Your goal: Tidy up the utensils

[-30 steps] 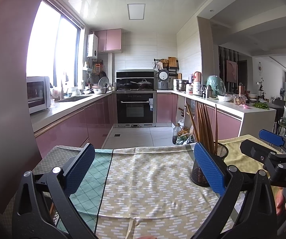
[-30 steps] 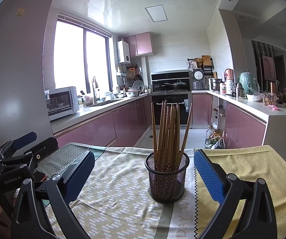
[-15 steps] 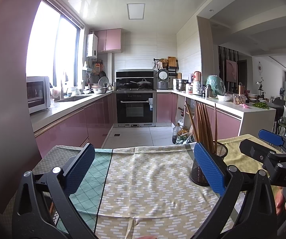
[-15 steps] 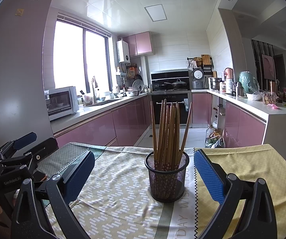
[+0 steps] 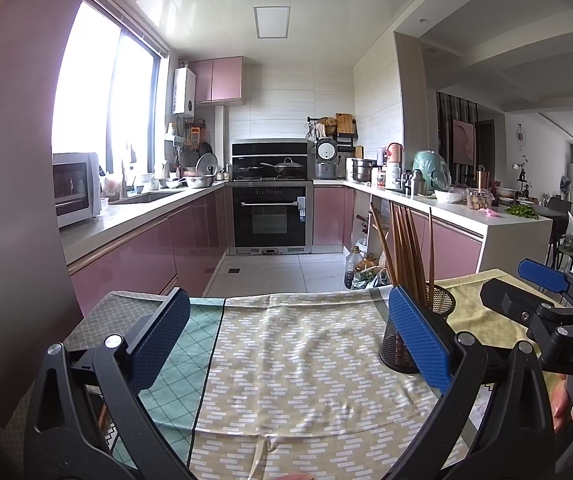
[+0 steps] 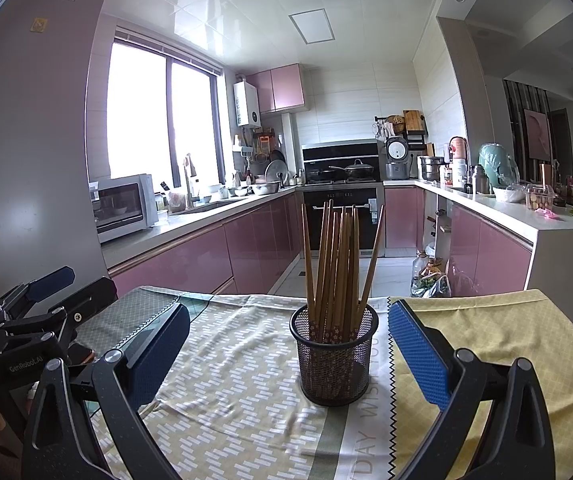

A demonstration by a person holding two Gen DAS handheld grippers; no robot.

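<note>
Both wrist views face kitchen, sharing chopstick holder (image 6: 333, 354).

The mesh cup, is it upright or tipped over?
Upright: the mesh cup sits flat on the tablecloth, chopsticks standing inside.

Your table is fully draped in overlapping cloths: a beige brick-patterned cloth (image 6: 246, 380) in the middle, a teal diamond-checked one (image 5: 184, 364) to its left, a yellow one (image 6: 498, 336) at right. The black mesh holder (image 6: 334, 360) of wooden chopsticks (image 6: 336, 264) (all upright or slightly leaning) stands on the beige cloth
</note>
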